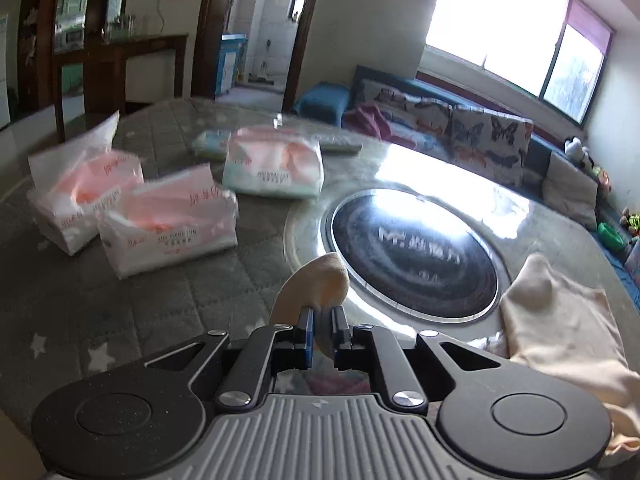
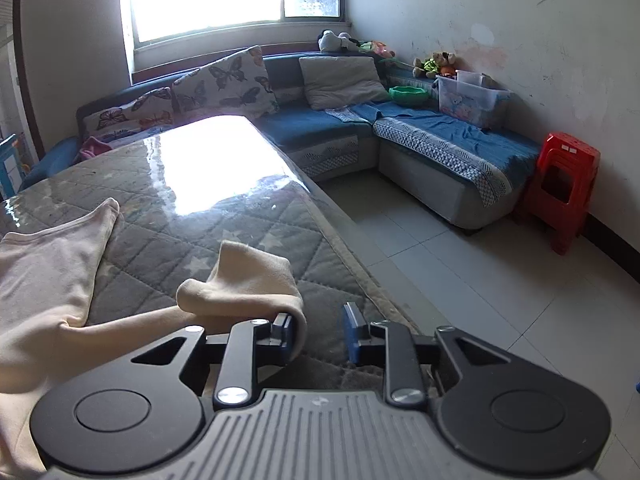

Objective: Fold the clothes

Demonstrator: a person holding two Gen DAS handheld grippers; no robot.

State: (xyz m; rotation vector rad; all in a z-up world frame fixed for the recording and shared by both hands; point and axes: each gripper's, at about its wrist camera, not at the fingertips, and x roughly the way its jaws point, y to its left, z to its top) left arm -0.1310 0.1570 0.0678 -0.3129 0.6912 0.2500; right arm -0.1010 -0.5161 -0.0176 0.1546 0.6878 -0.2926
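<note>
A: In the left wrist view, how does the cloth look?
B: The cream garment [image 1: 560, 320] is soft and rumpled; one rounded fold of it stands up between the nearly closed jaws of the left gripper [image 1: 322, 322], pinched there. The rest lies to that gripper's right on the quilted table [image 1: 120, 300]. Ahead and to the left sit three tissue packs [image 1: 168, 220].

A: And the right wrist view?
B: One garment [image 2: 248, 280], its bunched edge draped over the left finger [image 2: 286, 326] of the right gripper [image 2: 320, 328], whose jaws stand apart, pressing nothing. More cloth spreads left.
</note>
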